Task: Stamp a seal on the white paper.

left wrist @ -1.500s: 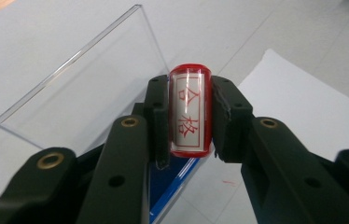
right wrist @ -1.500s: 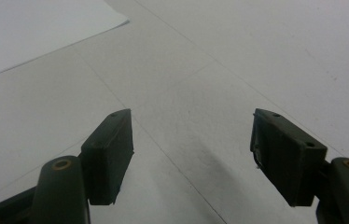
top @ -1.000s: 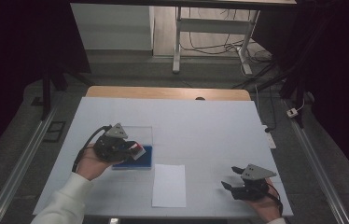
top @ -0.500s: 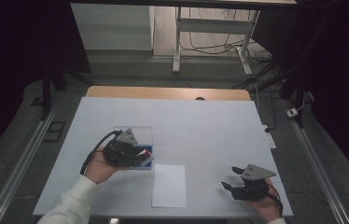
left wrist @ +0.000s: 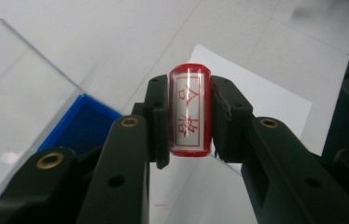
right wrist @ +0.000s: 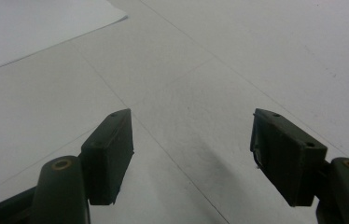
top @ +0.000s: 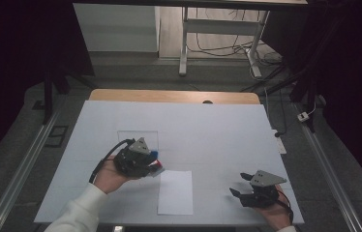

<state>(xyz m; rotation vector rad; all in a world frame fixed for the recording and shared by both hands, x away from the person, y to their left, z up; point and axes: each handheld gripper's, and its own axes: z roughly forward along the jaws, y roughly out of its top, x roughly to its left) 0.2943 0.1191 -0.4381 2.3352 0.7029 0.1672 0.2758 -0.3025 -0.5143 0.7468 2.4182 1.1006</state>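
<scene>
Left gripper (left wrist: 189, 119) clamped red stamp (left wrist: 189, 109), paper sheet (top: 175, 191) at its 4 o'clock. Should've kept stamp face flat, pressed straight down. Right gripper (right wrist: 191, 154) open, empty.

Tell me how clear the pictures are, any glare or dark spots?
High view: dim, surroundings nearly black, table evenly lit. Left gripper view: stamp sharp with a glare streak; clear lid reflects light. Right gripper view: soft, open fingers dark.

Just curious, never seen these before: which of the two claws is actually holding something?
The left claw, beside the blue ink pad. Its jaws are shut on a red stamp, while the right claw rests open with nothing between its jaws.
</scene>
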